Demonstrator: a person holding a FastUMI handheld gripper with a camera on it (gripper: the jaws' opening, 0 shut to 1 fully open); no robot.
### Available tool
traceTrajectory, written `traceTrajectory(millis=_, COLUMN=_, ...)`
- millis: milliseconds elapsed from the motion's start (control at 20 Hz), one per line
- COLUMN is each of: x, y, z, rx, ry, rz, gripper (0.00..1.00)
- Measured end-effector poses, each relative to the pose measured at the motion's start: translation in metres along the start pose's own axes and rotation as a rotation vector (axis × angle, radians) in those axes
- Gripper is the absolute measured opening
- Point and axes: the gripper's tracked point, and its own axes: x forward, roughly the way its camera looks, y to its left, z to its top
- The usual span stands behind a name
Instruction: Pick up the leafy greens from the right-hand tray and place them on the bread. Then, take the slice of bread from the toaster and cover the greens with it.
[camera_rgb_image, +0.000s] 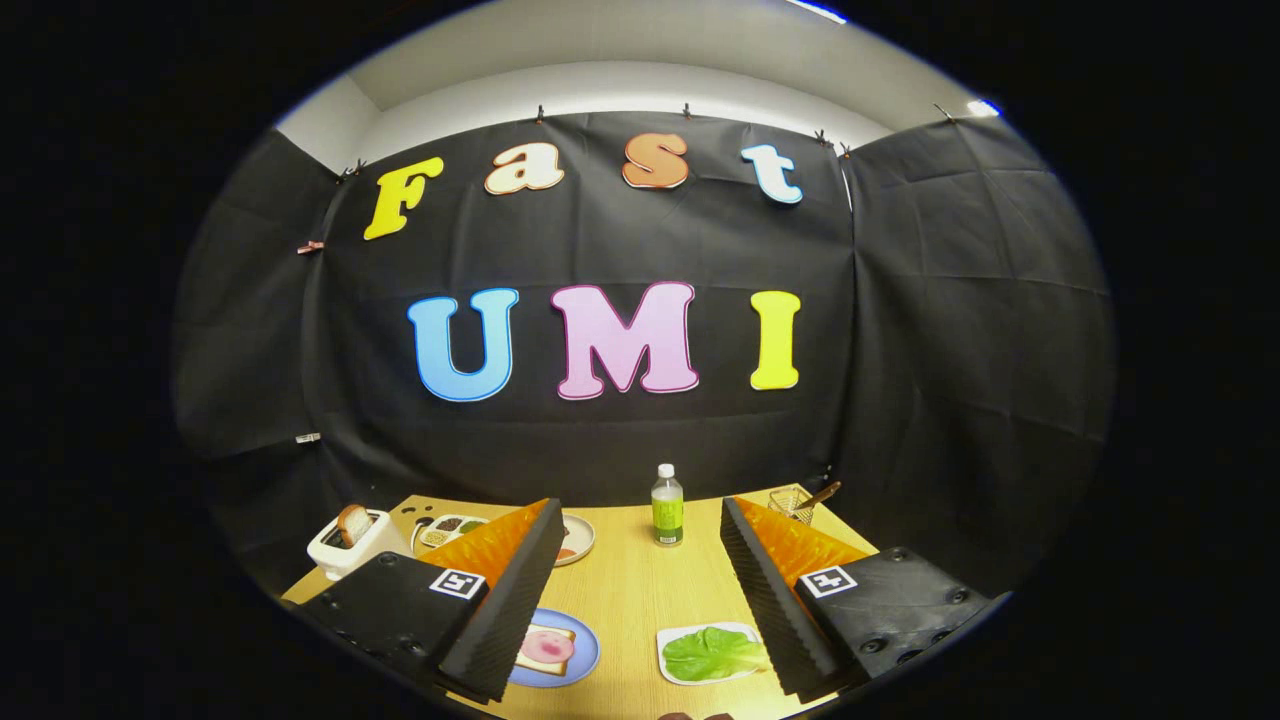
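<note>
Tongs wide open, holding nothing; greens flat on white tray between fingers, long axis across desk. Bread on blue plate alongside; bottle beyond; toaster at far left corner

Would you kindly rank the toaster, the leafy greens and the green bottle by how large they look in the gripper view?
1. Leafy greens, between the open gripper's fingers.
2. Toaster, similar in spread; the greens lie nearer the camera, so this order is unsure.
3. Green bottle, smallest, standing far beyond the fingers.
</note>
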Motion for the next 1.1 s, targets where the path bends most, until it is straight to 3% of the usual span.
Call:
traceTrajectory(millis=500, x=0.028, y=-0.027, z=-0.057, rx=-0.029, ry=0.145, rz=0.013, gripper=0.98)
traceTrajectory(millis=1100, x=0.07, y=-0.058, z=-0.193, rx=-0.085, ry=0.39, rz=0.22, gripper=0.98)
